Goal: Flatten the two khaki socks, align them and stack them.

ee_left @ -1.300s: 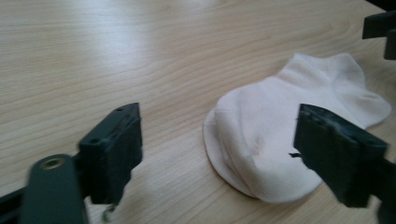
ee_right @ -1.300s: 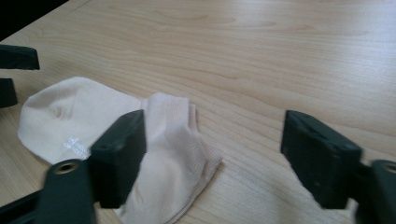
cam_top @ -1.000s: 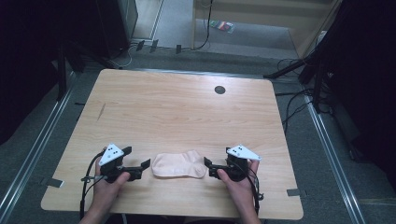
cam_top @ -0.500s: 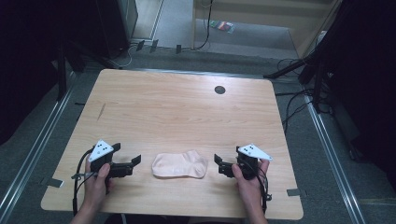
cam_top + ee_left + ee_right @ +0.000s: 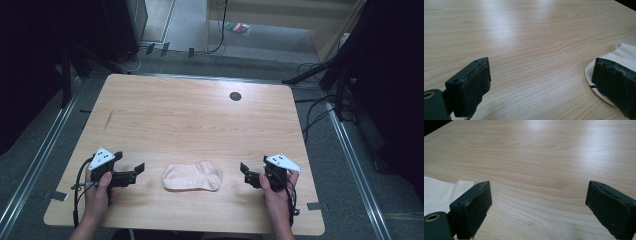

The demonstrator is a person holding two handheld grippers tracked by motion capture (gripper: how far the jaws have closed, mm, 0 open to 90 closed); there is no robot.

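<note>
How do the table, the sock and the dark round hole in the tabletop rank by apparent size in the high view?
1. Table, by far the largest.
2. Sock, lying flat near the front edge.
3. Round hole, the smallest; it lies farther from the camera, but the gap is plain.

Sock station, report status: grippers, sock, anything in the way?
Left gripper open, right gripper open, one each side of the sock, neither touching. Sock flat near the table front edge. Nothing between.
</note>
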